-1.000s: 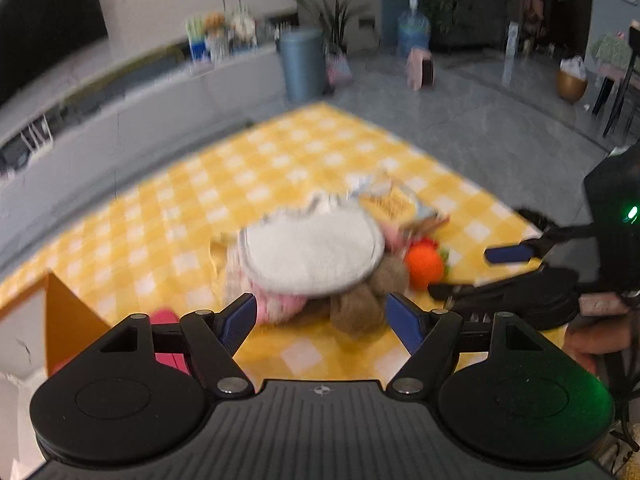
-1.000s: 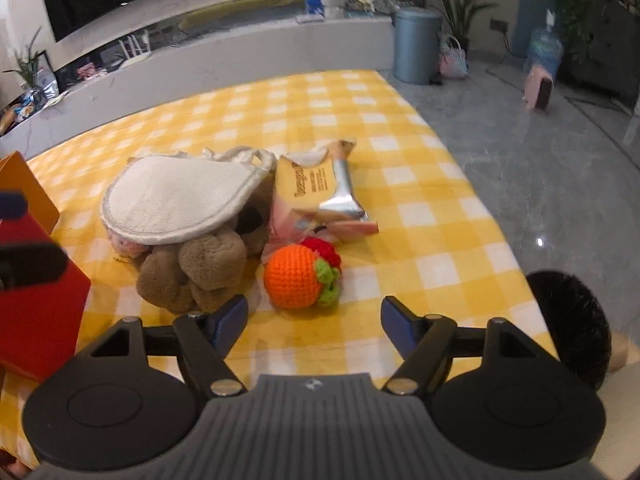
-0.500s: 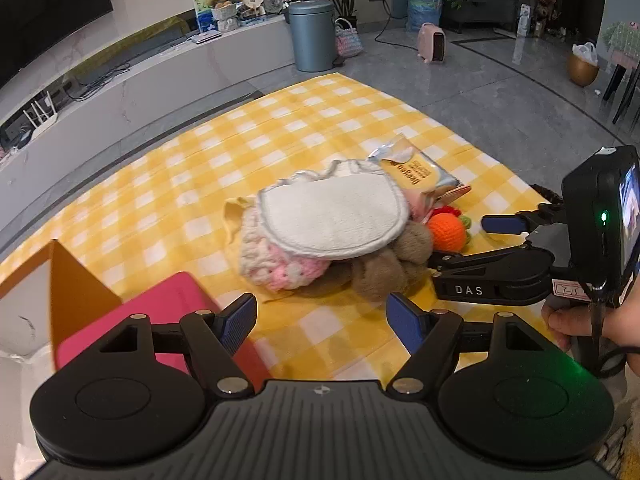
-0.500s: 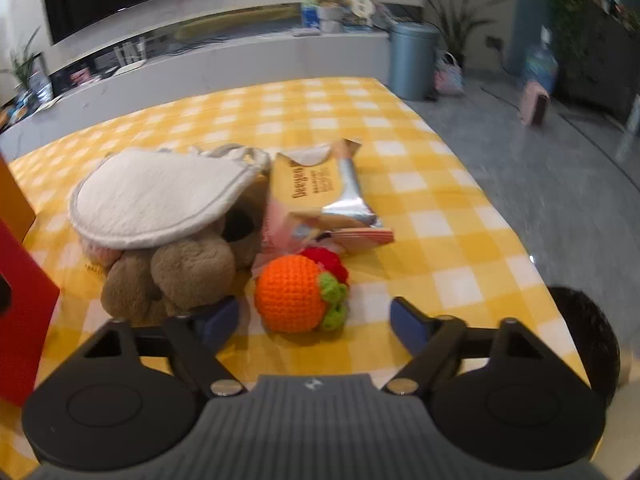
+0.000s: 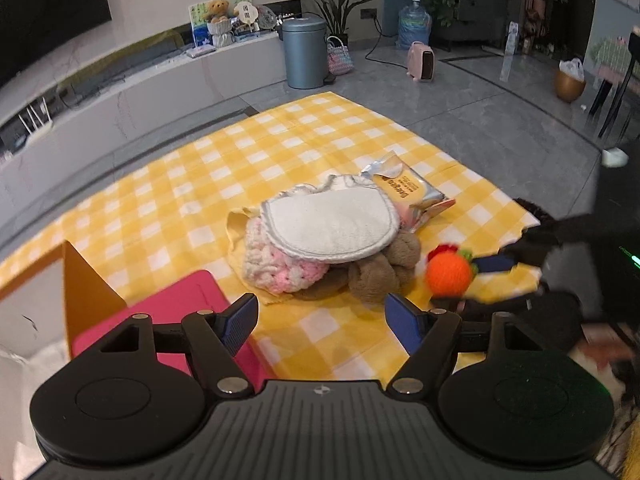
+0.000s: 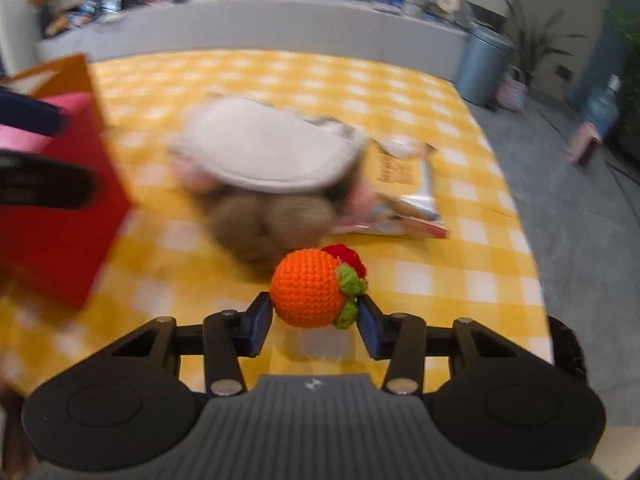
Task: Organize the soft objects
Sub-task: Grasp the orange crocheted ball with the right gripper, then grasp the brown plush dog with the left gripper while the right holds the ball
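I have the orange crochet ball (image 6: 307,287) pinched between the 2 blue fingers of my right gripper (image 6: 316,314), raised off the yellow checked cloth (image 5: 248,152). Just beyond it lies the pile: white pad (image 5: 328,224) on top, pink knit (image 5: 280,268) and brown plush (image 5: 380,274) beneath, snack packet (image 5: 404,192) beside. My left gripper (image 5: 320,322) hangs open, holding nothing, near the red box (image 5: 172,304).

Home living room: TV (image 5: 48,12), houseplant (image 5: 338,8), teddy bear (image 5: 218,10).

Motion blur smears the soft pile (image 6: 260,168); the red box (image 6: 52,216) is cut off.
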{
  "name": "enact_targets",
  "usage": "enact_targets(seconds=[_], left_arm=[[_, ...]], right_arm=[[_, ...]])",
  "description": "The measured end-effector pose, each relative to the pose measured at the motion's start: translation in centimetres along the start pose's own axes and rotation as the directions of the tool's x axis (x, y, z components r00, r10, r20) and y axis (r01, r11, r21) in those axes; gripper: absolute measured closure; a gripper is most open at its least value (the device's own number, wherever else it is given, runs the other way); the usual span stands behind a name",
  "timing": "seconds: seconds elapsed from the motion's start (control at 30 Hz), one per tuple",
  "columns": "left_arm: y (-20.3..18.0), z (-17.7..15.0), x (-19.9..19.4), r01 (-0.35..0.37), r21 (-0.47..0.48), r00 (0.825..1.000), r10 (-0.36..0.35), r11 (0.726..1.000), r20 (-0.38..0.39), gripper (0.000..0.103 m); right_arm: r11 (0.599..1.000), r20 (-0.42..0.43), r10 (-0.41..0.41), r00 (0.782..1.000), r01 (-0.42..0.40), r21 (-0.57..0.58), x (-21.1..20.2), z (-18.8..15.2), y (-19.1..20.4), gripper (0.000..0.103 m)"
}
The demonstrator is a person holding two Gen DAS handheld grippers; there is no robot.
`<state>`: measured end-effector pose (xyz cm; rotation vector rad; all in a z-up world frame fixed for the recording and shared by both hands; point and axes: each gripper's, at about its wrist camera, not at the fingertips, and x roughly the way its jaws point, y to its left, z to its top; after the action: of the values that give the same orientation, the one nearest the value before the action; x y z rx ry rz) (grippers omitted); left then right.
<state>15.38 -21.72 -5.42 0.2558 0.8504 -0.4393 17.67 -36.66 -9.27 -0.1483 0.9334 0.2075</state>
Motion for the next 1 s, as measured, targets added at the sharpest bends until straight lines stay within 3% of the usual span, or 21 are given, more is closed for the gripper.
enact_targets(seconds=[0.13,0.27,0.4,0.47,0.57,0.7,1.0], left_arm=[[-0.4,0.2,1.4,0.038,-0.060,0.999,-0.041,0.997,-0.036,0.018],[-1.2,0.5,3.3,0.065,-0.109,0.993,-0.075,0.992,-0.089,0.018],[-2.7,0.7,4.8,0.003,-0.089,0.997,-0.010,0.996,-0.078,0.017],[-3.5,0.9,5.4,0.010,-0.065,0.996,-0.016,0.998,-0.089,0.017],[-4.4,1.2,6.2,0.016,-0.100,0.993,-0.027,0.995,-0.112,0.018],[-5.4,2.2,7.8,-0.052,-0.119,0.990,0.036,0.992,-0.133,0.019],[-5.5,4.3,10.7,-0.098,-0.285,0.984,0.050,0.953,-0.173,0.016]], right_arm=[[0.999,0.018,-0.004,1.000,0.005,-0.041,-1.3,-0.7,1.0,0.057],[0.998,0.039,-0.059,0.998,0.057,0.039,-1.6,-0.3,-1.0,0.057],[0.989,0.038,-0.110,0.993,0.106,0.105,-1.7,-0.6,-3.2,0.057],[0.984,0.037,-0.128,0.991,0.122,0.131,-1.8,-0.7,-3.8,0.057],[0.979,0.054,-0.141,0.988,0.131,0.157,-2.1,-0.6,-4.3,0.057],[0.969,0.058,-0.193,0.979,0.181,0.166,-2.3,-0.6,-4.9,0.057],[0.961,0.075,-0.204,0.976,0.185,0.206,-3.0,-0.6,-6.1,0.057]])
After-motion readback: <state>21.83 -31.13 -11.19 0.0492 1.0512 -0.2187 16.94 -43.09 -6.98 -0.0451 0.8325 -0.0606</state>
